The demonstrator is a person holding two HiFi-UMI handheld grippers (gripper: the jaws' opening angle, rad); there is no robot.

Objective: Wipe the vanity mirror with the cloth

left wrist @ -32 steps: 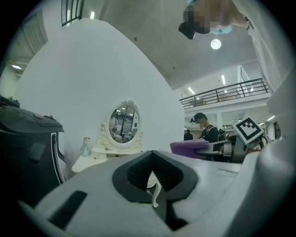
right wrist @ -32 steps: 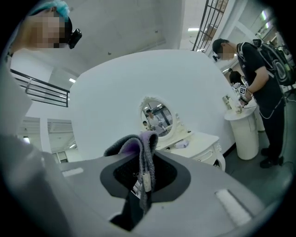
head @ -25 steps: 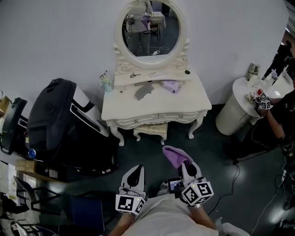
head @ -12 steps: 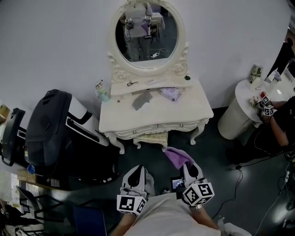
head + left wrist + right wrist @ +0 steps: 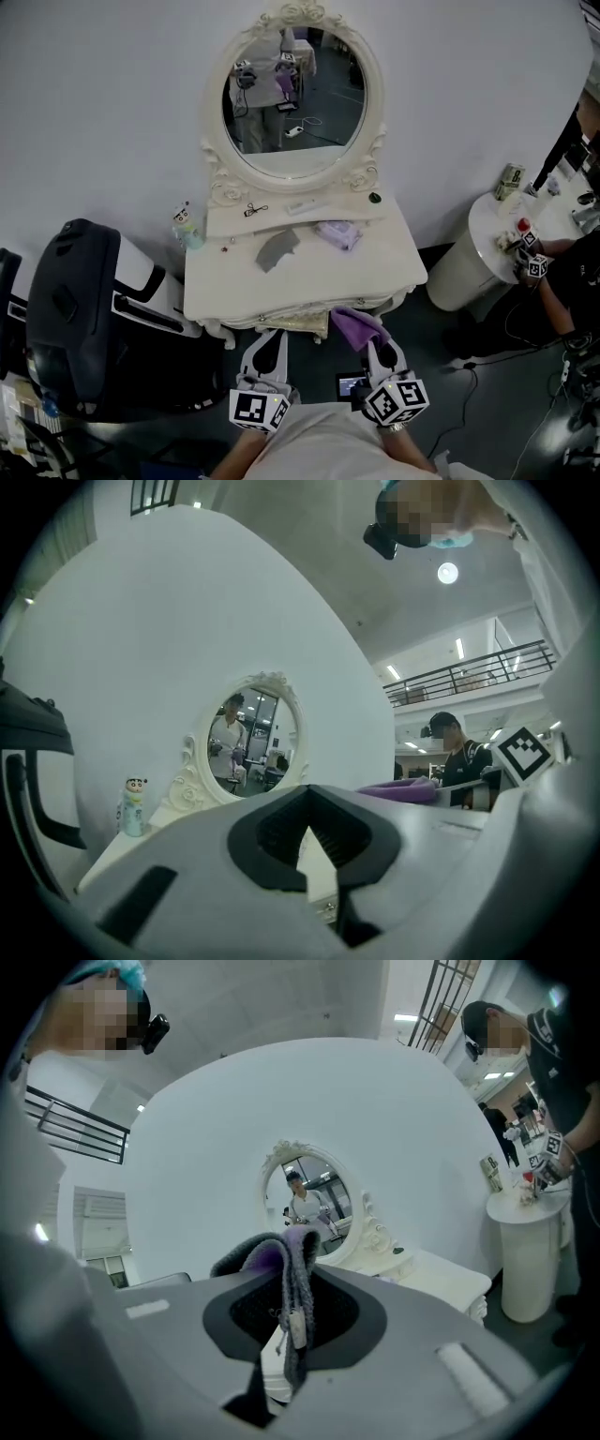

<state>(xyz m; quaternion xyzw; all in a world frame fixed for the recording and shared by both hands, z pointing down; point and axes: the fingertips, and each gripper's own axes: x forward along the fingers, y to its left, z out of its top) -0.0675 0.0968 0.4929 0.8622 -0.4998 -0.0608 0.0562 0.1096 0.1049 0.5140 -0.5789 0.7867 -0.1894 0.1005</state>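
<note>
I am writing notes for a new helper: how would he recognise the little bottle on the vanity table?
Find the white vanity table under the oval mirror. At its back left corner stands the bottle. Only it is upright, topped by a cartoon head.

Cloth (image 5: pixel 286 1269): purple, soft fuzzy pile, matt; nap looks greyer at fold; small sewn label. Vanity mirror (image 5: pixel 291 94): glass glossy, sharp reflections; frame carved, cream, satin paint. Tabletop (image 5: pixel 309 281): smooth cream finish, slight sheen. Left gripper (image 5: pixel 267 345) & right gripper (image 5: pixel 380 347): matt grey plastic shells, black ribbed pads inside. Grey rag (image 5: pixel 277 248): matt fabric. Wall (image 5: pixel 112 94): flat matt white. Floor (image 5: pixel 487 394): dark, smooth, faint gloss.
</note>
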